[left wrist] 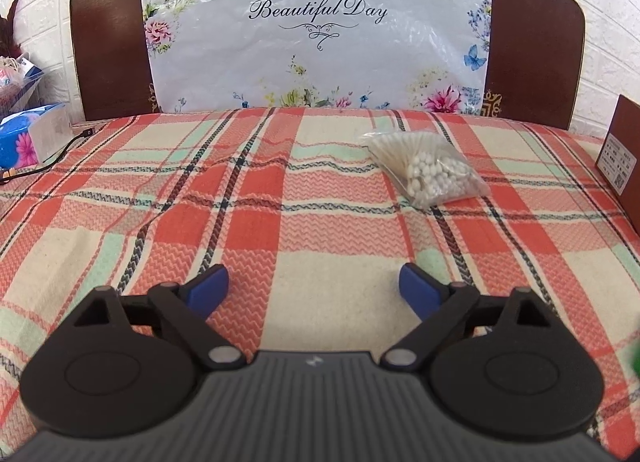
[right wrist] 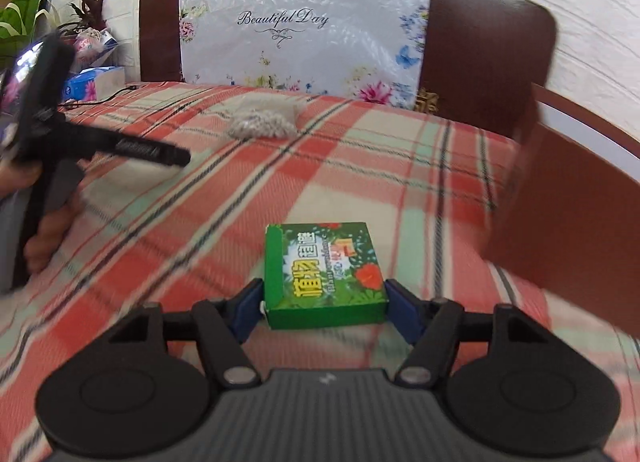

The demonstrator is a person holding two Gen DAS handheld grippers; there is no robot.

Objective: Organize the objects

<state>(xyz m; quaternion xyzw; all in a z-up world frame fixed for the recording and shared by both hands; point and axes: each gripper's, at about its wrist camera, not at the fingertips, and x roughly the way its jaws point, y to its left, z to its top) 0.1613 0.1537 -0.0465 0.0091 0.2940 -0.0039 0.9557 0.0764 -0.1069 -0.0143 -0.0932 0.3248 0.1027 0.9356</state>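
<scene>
With only the near end of the green box (right wrist: 325,274) pinched in my right gripper (right wrist: 323,312), it may pivot out en route to the brown box (right wrist: 572,198); left gripper (left wrist: 314,289) gapes empty, far from cotton-swab bag (left wrist: 426,166).

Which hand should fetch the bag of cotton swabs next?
Left. The left tool is open and empty, with the bag of cotton swabs lying ahead of it on the plaid cover. The right tool is occupied: its fingers flank the green box.
</scene>
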